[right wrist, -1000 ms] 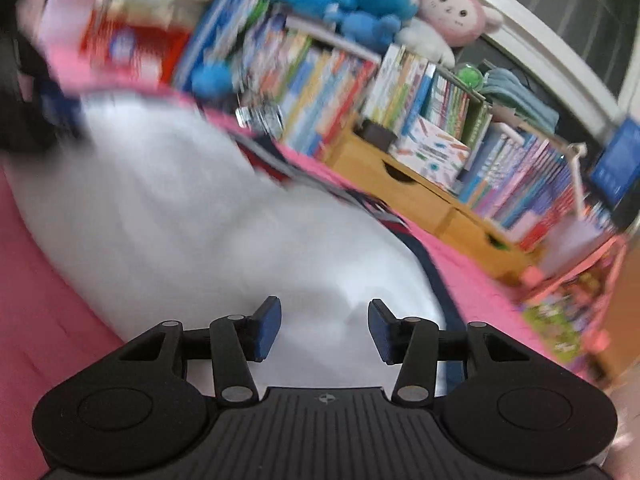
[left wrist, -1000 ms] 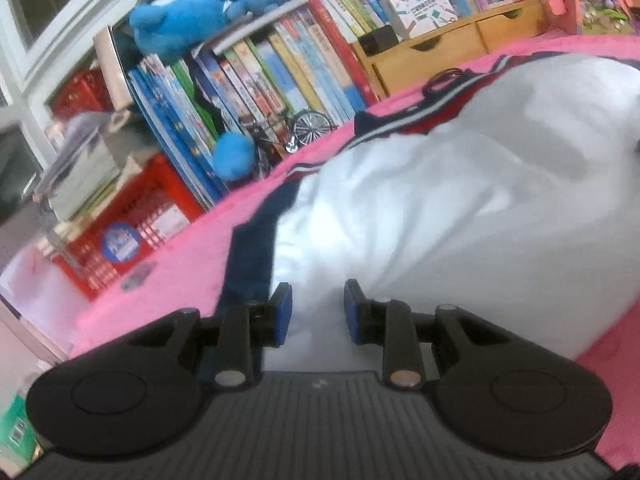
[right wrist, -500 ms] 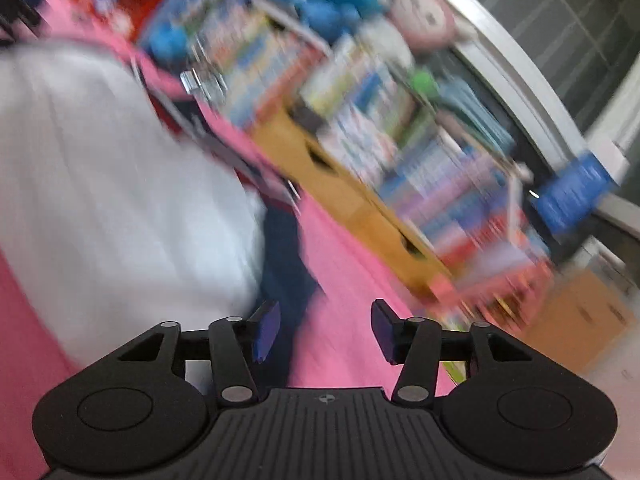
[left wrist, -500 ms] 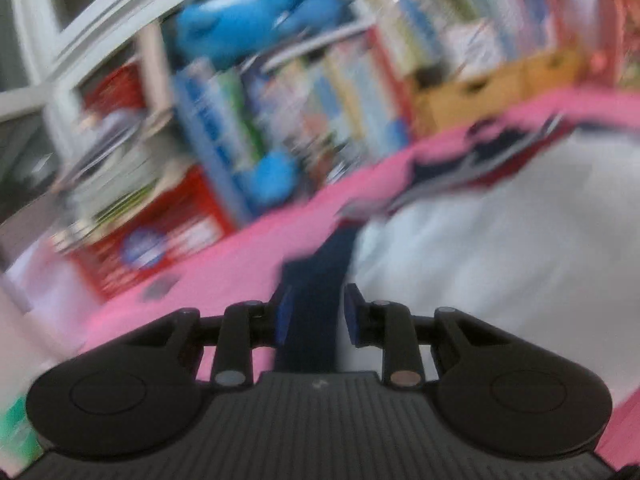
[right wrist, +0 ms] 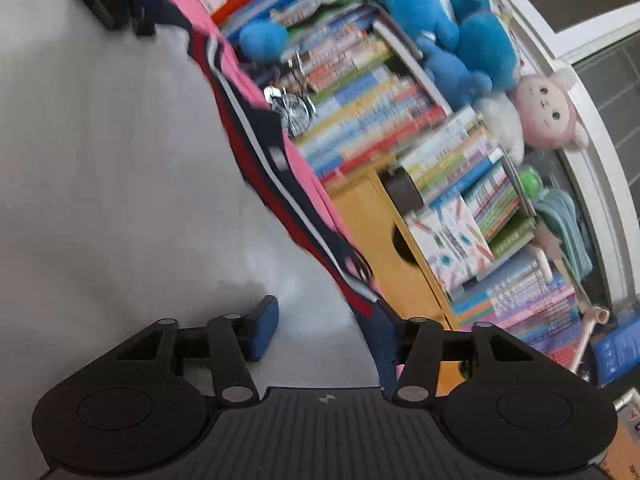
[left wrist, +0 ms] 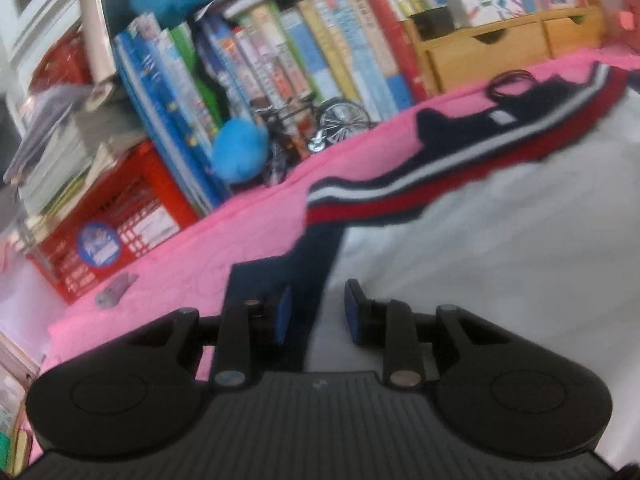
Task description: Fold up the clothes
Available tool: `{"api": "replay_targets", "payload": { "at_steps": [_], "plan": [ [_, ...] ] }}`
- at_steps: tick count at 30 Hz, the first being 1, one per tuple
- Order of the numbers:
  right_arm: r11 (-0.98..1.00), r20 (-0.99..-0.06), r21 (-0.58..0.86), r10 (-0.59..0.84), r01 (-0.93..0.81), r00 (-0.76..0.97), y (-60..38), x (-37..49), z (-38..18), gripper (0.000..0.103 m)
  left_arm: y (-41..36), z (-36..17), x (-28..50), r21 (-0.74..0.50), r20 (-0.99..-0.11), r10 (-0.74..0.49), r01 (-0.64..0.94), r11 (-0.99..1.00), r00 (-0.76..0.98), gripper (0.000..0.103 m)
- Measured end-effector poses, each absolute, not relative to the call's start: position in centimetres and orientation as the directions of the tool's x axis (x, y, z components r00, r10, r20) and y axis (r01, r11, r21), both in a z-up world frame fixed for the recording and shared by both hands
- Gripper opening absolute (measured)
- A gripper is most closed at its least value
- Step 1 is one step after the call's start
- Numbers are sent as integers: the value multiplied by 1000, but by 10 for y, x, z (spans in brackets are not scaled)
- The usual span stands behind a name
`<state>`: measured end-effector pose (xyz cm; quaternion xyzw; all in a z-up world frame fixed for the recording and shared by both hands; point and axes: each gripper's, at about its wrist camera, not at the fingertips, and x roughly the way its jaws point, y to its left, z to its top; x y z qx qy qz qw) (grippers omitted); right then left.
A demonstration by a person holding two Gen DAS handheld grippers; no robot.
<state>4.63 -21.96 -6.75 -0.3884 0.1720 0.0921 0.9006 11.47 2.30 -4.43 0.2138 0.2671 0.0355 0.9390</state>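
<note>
- While the white garment (left wrist: 500,240) lay spread on the pink desk (left wrist: 224,240), filling each frame's centre, no completed fold was visible.
- Left gripper (left wrist: 316,314) and right gripper (right wrist: 336,328) each stood parted astride its navy edge (left wrist: 316,256), clamping nothing.

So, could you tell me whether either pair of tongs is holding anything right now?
Neither grips yet: the left tongs and right tongs stand open, each straddling a navy side edge of the white garment.

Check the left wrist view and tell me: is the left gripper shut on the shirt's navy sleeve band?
No. The left gripper stands open, its pads apart, straddling the navy sleeve band without clamping it.
</note>
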Motion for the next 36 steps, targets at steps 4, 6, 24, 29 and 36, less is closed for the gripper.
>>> {"api": "replay_targets", "payload": {
  "at_steps": [4, 6, 24, 29, 36],
  "plan": [
    [702, -417, -648, 0, -297, 909, -241, 64, -72, 59, 26, -44, 114, 414, -489, 172, 54, 908, 855, 29],
    [758, -460, -586, -22, -286, 888, -267, 72, -72, 67, 27, -44, 113, 411, -490, 168, 57, 910, 856, 29],
    [904, -498, 420, 155, 80, 853, -356, -97, -76, 72, -73, -10, -47, -159, -561, -261, 207, 965, 785, 29],
    [824, -463, 560, 233, 78, 855, -355, -101, -87, 72, -93, -29, -45, -103, -618, -183, 152, 983, 764, 29],
    [813, -448, 575, 224, 88, 866, -346, -78, -90, 72, -105, -42, -44, -60, -622, -116, 100, 993, 774, 31]
  ]
}}
